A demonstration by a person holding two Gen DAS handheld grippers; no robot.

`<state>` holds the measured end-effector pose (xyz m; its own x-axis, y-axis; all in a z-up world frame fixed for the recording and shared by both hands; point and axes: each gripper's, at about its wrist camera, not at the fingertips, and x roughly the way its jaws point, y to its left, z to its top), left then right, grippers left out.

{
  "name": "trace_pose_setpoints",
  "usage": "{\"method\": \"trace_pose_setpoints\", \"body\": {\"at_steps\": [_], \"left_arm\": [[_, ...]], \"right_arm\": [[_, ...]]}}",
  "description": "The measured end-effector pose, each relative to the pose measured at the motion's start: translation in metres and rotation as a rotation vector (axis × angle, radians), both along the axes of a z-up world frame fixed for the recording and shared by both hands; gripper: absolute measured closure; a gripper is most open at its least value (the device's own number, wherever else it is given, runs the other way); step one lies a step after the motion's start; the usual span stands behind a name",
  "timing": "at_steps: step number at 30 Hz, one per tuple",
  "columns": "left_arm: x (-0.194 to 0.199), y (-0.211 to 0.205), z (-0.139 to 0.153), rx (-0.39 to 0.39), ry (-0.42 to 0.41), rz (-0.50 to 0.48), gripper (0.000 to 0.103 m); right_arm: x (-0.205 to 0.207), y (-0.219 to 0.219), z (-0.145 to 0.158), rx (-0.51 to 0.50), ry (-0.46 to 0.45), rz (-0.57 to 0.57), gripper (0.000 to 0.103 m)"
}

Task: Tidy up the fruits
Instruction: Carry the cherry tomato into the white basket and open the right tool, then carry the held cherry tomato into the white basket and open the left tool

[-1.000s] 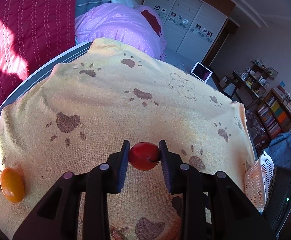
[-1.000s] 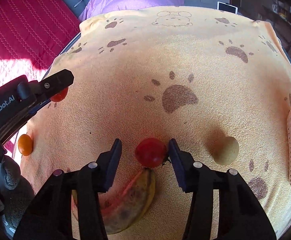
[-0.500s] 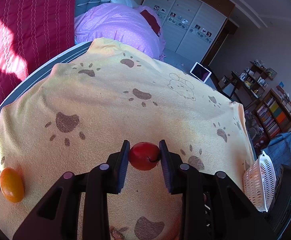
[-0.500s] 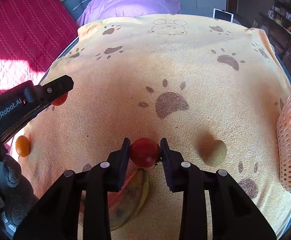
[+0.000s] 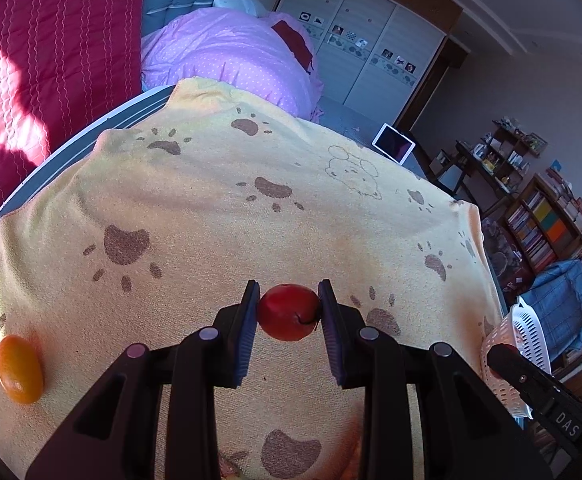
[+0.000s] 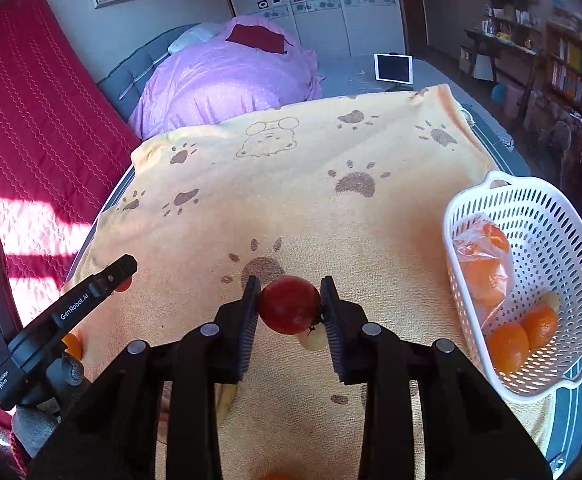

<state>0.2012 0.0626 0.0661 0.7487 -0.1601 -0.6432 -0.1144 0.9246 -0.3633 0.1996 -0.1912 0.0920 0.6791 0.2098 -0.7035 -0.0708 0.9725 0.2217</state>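
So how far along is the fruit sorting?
Partly done. The white basket already holds oranges and a bagged fruit. Each hand-held gripper, left and right, grips a red fruit, left, right. An orange fruit and a pale one remain on the towel.

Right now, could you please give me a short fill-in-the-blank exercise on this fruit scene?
1. Each gripper, left gripper and right gripper, is shut on a red ____.
2. The white basket stands on the yellow ____.
3. The basket is at the cloth's ____ edge.

Missing words: tomato; cloth; right
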Motion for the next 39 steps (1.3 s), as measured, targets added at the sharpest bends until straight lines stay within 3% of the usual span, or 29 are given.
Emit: {"method": "trace_pose_setpoints", "body": {"at_steps": [10, 17, 26, 30, 39], "left_arm": [[-0.002, -0.005, 0.001, 0.007, -0.010, -0.021, 0.072], [-0.002, -0.009, 0.000, 0.015, -0.008, -0.029, 0.072], [-0.002, -0.012, -0.001, 0.021, -0.006, -0.036, 0.072], [-0.001, -0.013, -0.001, 0.021, -0.006, -0.036, 0.072], [-0.002, -0.015, -0.002, 0.026, -0.008, -0.040, 0.072]], "right_arm": [[-0.013, -0.087, -0.007, 0.007, -0.003, -0.232, 0.071], [-0.019, -0.120, -0.024, -0.006, 0.024, -0.320, 0.071], [-0.021, -0.139, -0.038, 0.008, 0.049, -0.368, 0.069], [-0.027, -0.140, -0.033, 0.014, 0.013, -0.385, 0.048], [-0.056, -0.136, -0.024, 0.004, -0.082, -0.414, 0.048]]}}
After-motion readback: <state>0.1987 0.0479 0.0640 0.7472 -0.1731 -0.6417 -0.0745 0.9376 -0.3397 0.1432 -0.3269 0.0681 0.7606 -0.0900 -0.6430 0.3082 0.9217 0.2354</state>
